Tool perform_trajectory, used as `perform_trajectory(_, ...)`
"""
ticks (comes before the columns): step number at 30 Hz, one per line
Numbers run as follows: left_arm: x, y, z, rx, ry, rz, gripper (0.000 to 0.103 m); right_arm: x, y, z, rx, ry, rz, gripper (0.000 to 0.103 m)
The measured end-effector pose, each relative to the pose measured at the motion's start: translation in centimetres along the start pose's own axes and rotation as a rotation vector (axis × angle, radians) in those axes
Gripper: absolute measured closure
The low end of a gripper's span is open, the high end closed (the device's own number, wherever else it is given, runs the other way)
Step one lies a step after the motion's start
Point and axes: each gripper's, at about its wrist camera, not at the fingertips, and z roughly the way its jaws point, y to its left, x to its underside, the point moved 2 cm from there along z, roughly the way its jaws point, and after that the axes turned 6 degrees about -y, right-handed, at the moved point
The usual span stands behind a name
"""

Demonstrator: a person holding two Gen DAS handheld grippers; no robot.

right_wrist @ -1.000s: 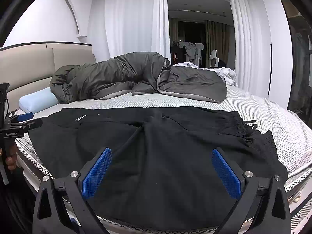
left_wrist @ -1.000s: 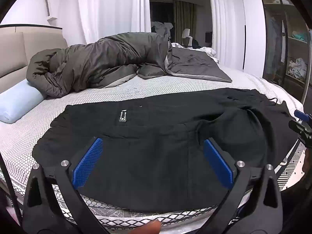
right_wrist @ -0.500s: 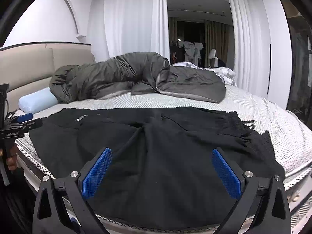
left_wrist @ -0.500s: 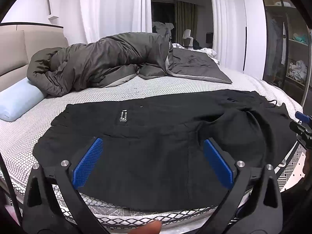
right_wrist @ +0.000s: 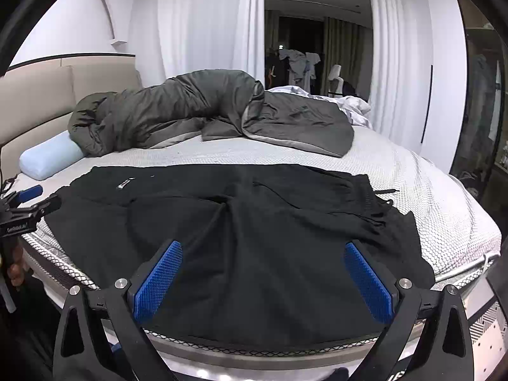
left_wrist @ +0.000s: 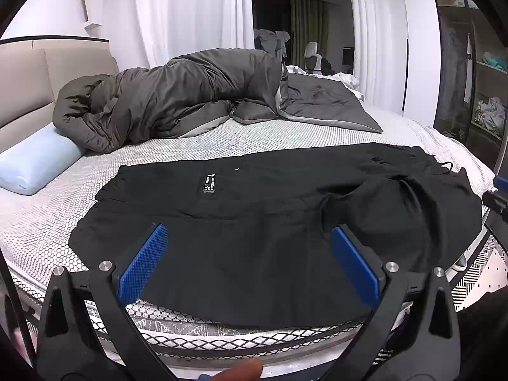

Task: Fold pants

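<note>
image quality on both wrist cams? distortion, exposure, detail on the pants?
Left wrist: strong fisheye curve, dark corner vignette, black pants show few folds, white curtains bright. Right wrist: same curvature, pants nearly featureless, sharp blue pads.

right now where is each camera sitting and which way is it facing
Left wrist: on the left hand-held gripper, open, at the bed's near edge facing the headboard end of the black fabric pants; a fingertip shows below.
Right wrist: on the right hand-held gripper, open, further toward the drawstring waistband end, facing across the bed; the other gripper and a hand show at far left.
Shared: both see the pants, the rumpled grey duvet and the light blue bolster pillow.
</note>
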Motion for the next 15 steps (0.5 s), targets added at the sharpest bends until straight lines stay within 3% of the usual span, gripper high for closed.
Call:
perform_trajectory(10,-1.9,-0.4,-1.2,-0.01,0.002,0.028,0.001,-0.3,1.1,0.6,-0.049,0.025,-0.015,0.0)
perform_trajectory(15,-1.9,-0.1,0.2,-0.006,0.033,0.058,0.001,-0.6,0.8,2.3,-0.04,0.055,-0.002,0.0)
